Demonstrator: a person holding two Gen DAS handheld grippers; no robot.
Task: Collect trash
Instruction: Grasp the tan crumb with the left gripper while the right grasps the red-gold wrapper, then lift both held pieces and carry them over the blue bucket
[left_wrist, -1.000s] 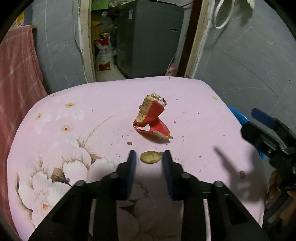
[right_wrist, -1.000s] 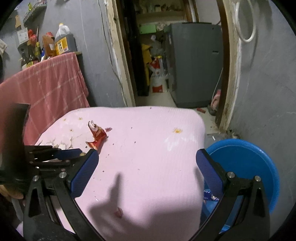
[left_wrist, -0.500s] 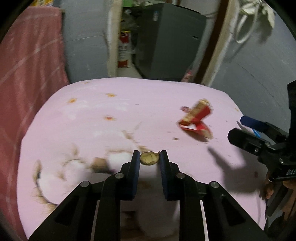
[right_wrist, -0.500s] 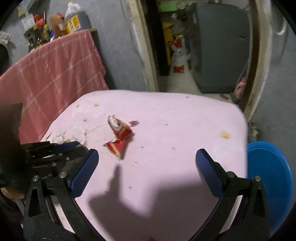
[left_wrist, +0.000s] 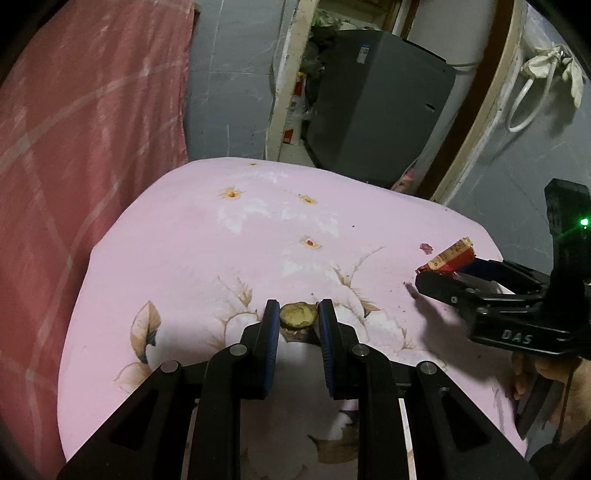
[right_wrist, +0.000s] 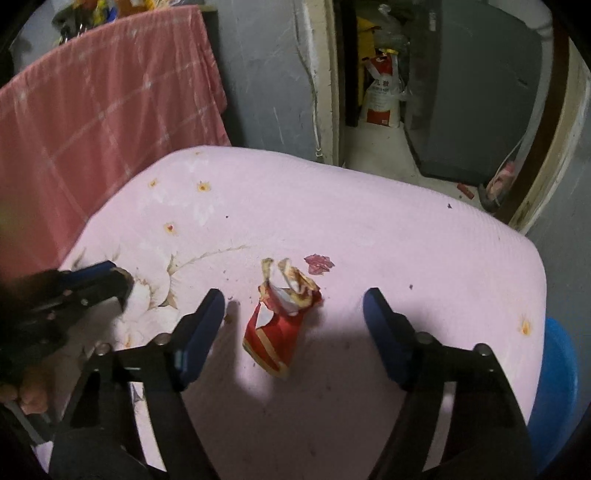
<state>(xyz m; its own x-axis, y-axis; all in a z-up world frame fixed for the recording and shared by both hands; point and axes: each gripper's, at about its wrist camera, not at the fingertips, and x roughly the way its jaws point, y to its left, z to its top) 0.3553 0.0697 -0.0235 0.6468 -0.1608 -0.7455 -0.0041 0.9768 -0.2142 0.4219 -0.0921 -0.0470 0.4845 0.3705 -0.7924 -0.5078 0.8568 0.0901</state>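
My left claw (left_wrist: 298, 318) points steeply down, its blue pads pinched on a small yellowish scrap (left_wrist: 298, 315) at the tips. My right claw (right_wrist: 294, 308) also tilts down; its jaws have just been closing but stand wide, a torn red wrapper (right_wrist: 282, 319) between them, the pads clear of it on both sides. Fingers (right_wrist: 31, 398) of my left hand curl round its handle at the lower left edge.

Torn red wrapper (right_wrist: 282, 328) on cloth; chip (left_wrist: 298, 315) pinched
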